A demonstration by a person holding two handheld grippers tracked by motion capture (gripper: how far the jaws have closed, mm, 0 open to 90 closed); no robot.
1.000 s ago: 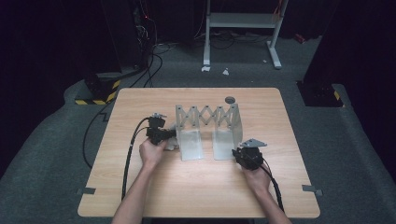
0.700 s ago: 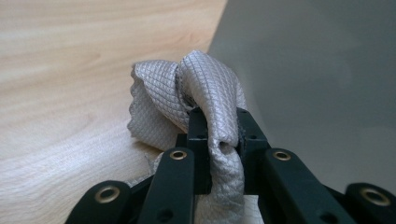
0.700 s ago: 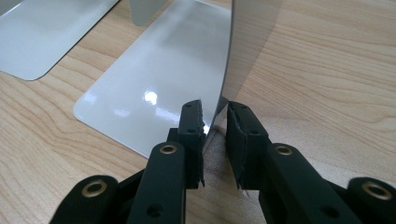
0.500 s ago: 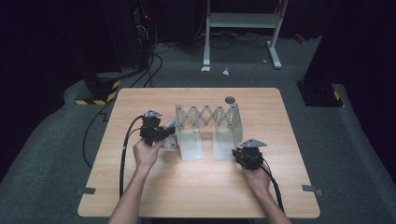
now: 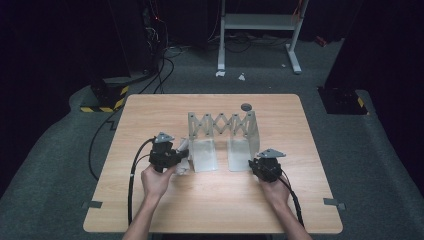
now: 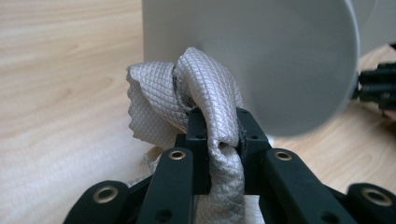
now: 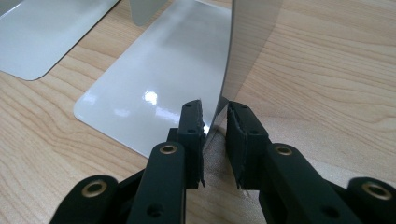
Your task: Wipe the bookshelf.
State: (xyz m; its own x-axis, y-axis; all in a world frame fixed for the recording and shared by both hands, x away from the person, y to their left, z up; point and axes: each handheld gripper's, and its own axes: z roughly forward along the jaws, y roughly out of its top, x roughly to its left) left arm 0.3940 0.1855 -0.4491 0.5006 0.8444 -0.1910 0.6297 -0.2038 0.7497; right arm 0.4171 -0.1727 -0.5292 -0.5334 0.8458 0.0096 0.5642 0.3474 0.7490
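High view: we brace the metal bookend rack (image 5: 225,137) mid-bench with the right hand-held gripper (image 5: 264,167), jaws clamping its end plate, while the left hand-held gripper (image 5: 172,159) pinches a grey cloth (image 6: 196,98) beside the rack for wiping.

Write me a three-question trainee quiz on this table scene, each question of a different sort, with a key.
1. True or false: the left claw is shut on the grey quilted cloth.
2. Which thing stands between the right claw's jaws? A) black cable B) upright end plate of the expandable grey metal bookend rack C) cloth
3. Fill in: the small dark round disc lies on the light wooden table, on the rack's ____ side from the person.

Key: 1 true; 2 B; 3 far.
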